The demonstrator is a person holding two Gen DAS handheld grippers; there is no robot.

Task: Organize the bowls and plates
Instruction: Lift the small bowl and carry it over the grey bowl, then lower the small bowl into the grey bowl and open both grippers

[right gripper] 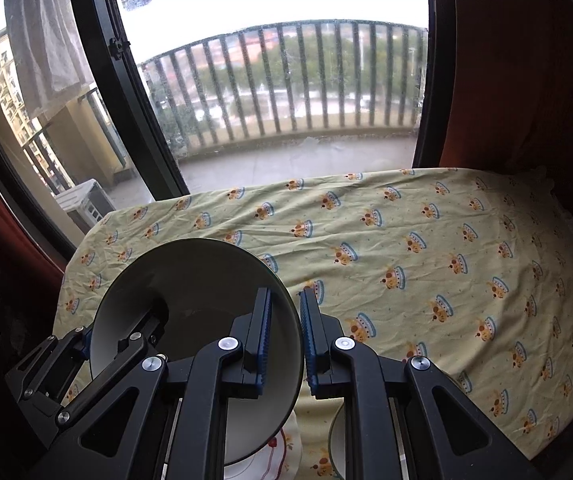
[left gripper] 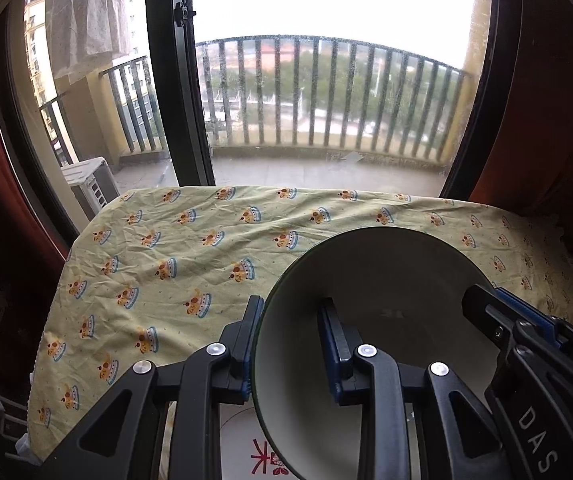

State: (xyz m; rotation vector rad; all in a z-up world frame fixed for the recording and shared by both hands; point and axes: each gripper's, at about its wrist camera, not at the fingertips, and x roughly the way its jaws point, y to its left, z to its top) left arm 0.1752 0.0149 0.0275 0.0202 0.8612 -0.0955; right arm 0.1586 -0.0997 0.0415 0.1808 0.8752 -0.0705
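Left gripper (left gripper: 290, 344) and right gripper (right gripper: 286, 336) are each clamping opposite rims of one bowl (left gripper: 374, 304), carrying it above the tablecloth (left gripper: 166, 264) (a plate (left gripper: 242, 440) lying beneath the bowl). Advice: keeping both grips level, lowering evenly.

Ahead, the crown-print tablecloth (right gripper: 426, 248) lies bare to its far edge. Behind it stand the window glass (left gripper: 326, 100) and a red curtain (right gripper: 526, 80). A white plate (left gripper: 242, 440) lies underneath.

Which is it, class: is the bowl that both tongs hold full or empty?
Empty: the bowl shows only its bare pale inside, with the left tongs and right tongs clamped on its rim.
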